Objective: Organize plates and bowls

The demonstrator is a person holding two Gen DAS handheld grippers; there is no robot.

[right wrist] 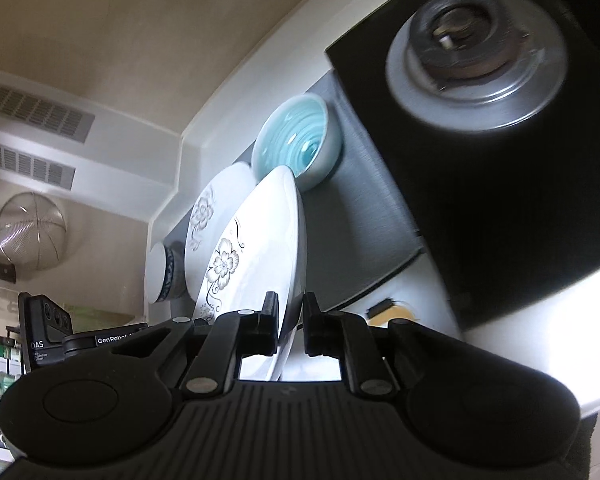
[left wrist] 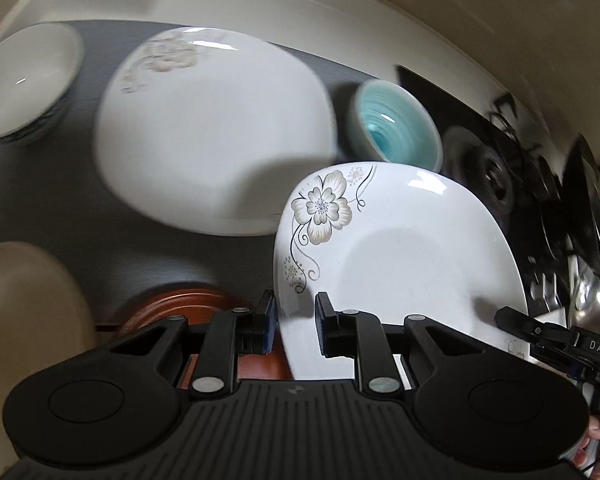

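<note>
Black jaws of the left gripper [left wrist: 296,326] sit right up front, pinching the near rim of a white flowered plate [left wrist: 400,256], which is lifted and tilted above the dark grey counter [left wrist: 40,200]. Over on the plate's far right edge, the right gripper [right wrist: 290,326] has its jaws narrowly set on either side of the same rim; from its own view the plate [right wrist: 256,248] runs edge-on between the pads, and I can't tell whether they actually press on it. So that's one plate, a claw at each side!

Behind it, a second flowered plate [left wrist: 216,132] lies flat on the counter. A teal bowl [left wrist: 396,124] sits just beside that one, toward the black stove [right wrist: 480,200] with its silver burner [right wrist: 476,48]. Far left there's a white bowl [left wrist: 24,80] with a blue pattern outside, a beige dish [left wrist: 24,312] nearer, and a reddish-brown dish [left wrist: 176,308] just under the left jaws. A wire strainer [right wrist: 32,228] hangs on the wall.
</note>
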